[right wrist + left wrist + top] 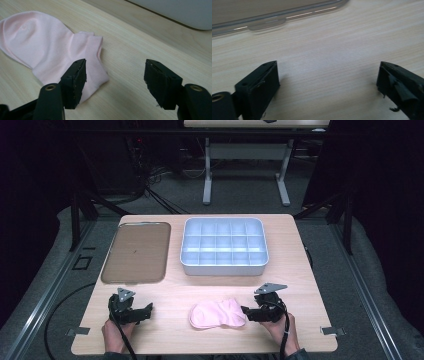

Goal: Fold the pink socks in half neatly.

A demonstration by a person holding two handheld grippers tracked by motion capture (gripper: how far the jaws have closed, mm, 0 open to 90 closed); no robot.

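Observation:
A pale pink sock (217,313) lies flat on the wooden table (300,285) near the front edge, between the two hands. My right gripper (245,311) sits just right of its cuff, jaws open and apart from the fabric. In the right gripper view the sock (47,47) spreads to the left, its cuff edge under the left jaw, with bare wood between the fingertips (115,75). My left gripper (150,309) rests on the table at the front left, open wide, with bare wood between its jaws (328,85).
A white compartment tray (224,246) with several empty cells stands at the back centre. A flat brown tray (137,252) lies at the back left; its rim (274,17) crosses the top of the left gripper view. Dark floor, cables and table legs lie beyond.

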